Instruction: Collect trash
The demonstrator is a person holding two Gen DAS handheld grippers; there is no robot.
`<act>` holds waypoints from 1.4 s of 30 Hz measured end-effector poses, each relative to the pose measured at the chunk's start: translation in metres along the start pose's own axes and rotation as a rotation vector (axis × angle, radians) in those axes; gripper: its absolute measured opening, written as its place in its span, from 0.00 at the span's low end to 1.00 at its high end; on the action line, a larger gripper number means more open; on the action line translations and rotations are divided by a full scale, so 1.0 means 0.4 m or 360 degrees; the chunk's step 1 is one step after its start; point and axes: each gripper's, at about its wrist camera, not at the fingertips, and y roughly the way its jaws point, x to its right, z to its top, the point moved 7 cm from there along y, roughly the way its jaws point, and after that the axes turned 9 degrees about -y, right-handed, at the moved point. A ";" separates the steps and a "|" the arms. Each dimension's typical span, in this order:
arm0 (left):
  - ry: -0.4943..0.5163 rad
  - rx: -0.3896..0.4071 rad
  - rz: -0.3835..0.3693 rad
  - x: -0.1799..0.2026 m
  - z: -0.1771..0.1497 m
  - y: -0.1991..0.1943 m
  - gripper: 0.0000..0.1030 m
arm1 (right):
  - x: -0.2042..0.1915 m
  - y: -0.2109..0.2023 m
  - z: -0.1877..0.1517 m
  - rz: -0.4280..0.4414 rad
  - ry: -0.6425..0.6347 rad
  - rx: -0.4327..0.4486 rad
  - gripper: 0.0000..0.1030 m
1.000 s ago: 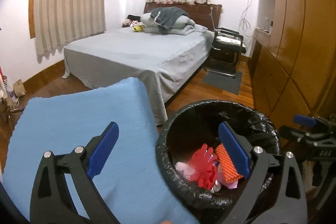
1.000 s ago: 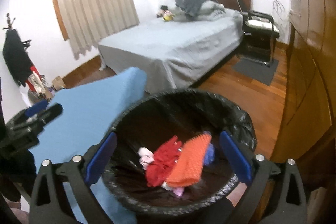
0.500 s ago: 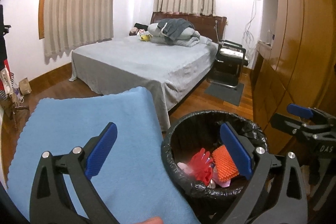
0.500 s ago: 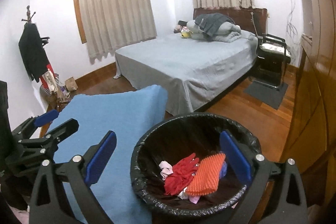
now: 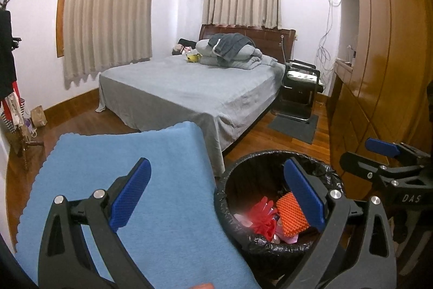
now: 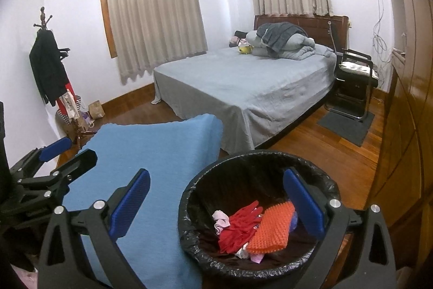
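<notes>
Bed point(image 6: 243, 83): grey-sheeted, well behind the trash bin, bedding heaped at its headboard.
Table point(image 6: 151, 153): draped in blue cloth, touching the bin's left side.
Trash bin point(image 6: 194, 197): round, lined with a black bag; the landmark here.
Trash point(image 6: 254, 229): inside the bin, a red glove, a nubbed orange pad and pale scraps; it looks light, soft and crushable, best pinched at an edge.
Left gripper point(image 5: 216, 197): jaws spread wide, empty, above the bin's left rim.
Right gripper point(image 6: 216, 202): jaws spread wide, empty, over the bin.
</notes>
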 end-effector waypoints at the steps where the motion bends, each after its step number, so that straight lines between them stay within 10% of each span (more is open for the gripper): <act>1: -0.0001 0.0005 0.0002 0.000 0.001 -0.002 0.93 | -0.001 0.000 0.000 0.0001 0.0000 0.0000 0.94; 42: 0.0000 0.0014 0.0010 -0.005 0.004 -0.015 0.93 | -0.007 0.004 0.000 0.0004 0.0004 -0.0007 0.94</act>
